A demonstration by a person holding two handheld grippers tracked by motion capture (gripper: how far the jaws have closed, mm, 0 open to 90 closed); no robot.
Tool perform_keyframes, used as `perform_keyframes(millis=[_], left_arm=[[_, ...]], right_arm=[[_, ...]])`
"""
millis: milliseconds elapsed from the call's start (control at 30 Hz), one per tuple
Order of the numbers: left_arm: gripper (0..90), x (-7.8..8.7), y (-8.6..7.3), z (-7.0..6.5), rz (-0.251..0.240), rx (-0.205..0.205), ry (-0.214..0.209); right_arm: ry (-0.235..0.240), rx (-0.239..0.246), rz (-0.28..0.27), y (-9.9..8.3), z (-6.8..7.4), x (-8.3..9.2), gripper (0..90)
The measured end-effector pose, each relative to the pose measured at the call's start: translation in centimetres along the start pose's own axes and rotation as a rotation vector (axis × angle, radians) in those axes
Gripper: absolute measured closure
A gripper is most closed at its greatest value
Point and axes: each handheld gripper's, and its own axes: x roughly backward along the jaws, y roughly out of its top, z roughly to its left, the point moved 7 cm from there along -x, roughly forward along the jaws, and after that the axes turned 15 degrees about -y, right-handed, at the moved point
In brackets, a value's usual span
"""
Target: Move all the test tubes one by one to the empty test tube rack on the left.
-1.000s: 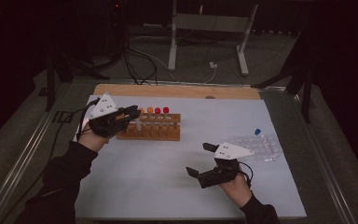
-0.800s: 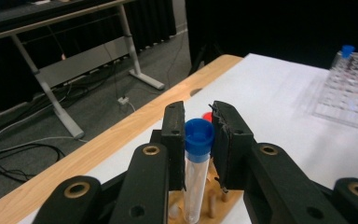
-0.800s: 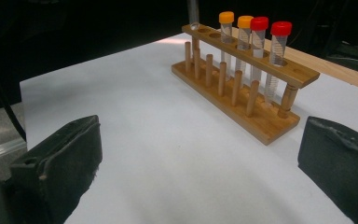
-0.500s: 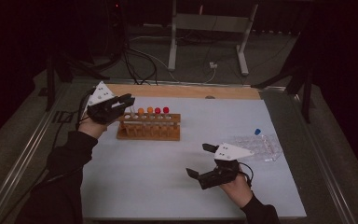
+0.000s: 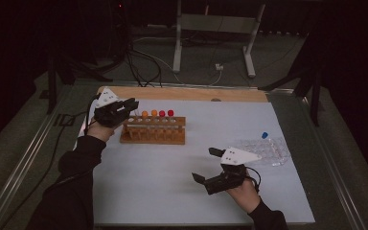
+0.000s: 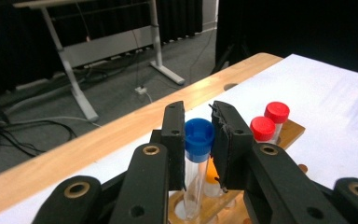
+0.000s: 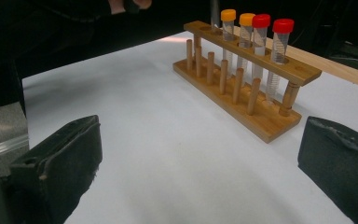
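High view: the left tool (image 5: 124,111) sits at the upper left of the white desk (image 5: 172,191), right at the left end of the wooden tube rack (image 5: 153,130). The right tool (image 5: 208,165) hangs lower right, jaws spread wide with nothing in them.

Left gripper view: its jaws are clamped on a clear test tube with a blue cap (image 6: 198,140), dead centre, standing upright in the rack with its lower end in a hole.

Right gripper view: the rack (image 7: 247,70) is upper right, with orange- and red-capped tubes.

clear tray (image 5: 273,149) right | metal stand (image 5: 215,28) behind table | floor cables (image 5: 143,62)
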Motion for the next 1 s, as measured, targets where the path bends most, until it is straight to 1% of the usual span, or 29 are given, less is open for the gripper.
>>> perform_keyframes(millis=[67, 200, 467, 600, 667, 800, 833, 867, 900, 933, 967, 1000], left_arm=[[76.9, -0.4, -0.6, 0.2, 0.005, 0.025, -0.006], [76.9, -1.0, -1.7, 0.5, 0.023, 0.045, -0.008], [76.9, -2.1, -3.5, 0.5, 0.053, 0.063, -0.010], [76.9, -2.3, -4.1, 0.5, 0.068, 0.060, -0.007], [76.8, -2.3, -4.2, 0.6, 0.058, 0.070, -0.011], [75.9, -2.2, -4.2, 0.7, 0.063, 0.077, -0.009], [75.2, -2.1, -4.2, 0.6, 0.060, 0.083, -0.023], [71.8, -2.0, -4.1, 0.5, 0.054, 0.082, -0.035], [67.4, -1.8, -4.0, 0.5, 0.048, 0.078, -0.029], [62.6, -1.6, -3.7, 0.4, 0.033, 0.077, -0.036], [56.8, -1.2, -3.5, 0.2, 0.013, 0.075, -0.040], [49.4, -0.9, -3.3, 0.2, 0.006, 0.077, -0.035]], right_arm=[[0.002, 0.001, 0.000, 0.0, 0.0, 0.0, 0.0], [0.001, 0.000, 0.000, 0.0, 0.0, 0.1, 0.0], [0.007, 0.000, 0.001, 0.0, 0.0, 0.1, 0.0], [0.008, 0.001, 0.004, -0.1, 0.0, 0.1, 0.0], [0.009, 0.000, 0.006, -0.1, 0.0, 0.1, 0.0], [0.011, -0.005, 0.008, -0.1, -0.1, 0.2, 0.0], [0.013, -0.007, 0.007, -0.1, -0.1, 0.2, 0.0], [0.013, -0.007, 0.006, -0.1, -0.1, 0.2, 0.0], [0.011, -0.005, 0.004, -0.1, -0.2, 0.2, 0.0], [0.010, -0.007, 0.002, 0.0, -0.3, 0.3, 0.0], [0.010, -0.009, 0.000, 0.1, -0.3, 0.3, 0.0], [0.006, -0.008, -0.003, 0.1, -0.5, 0.4, 0.0]])
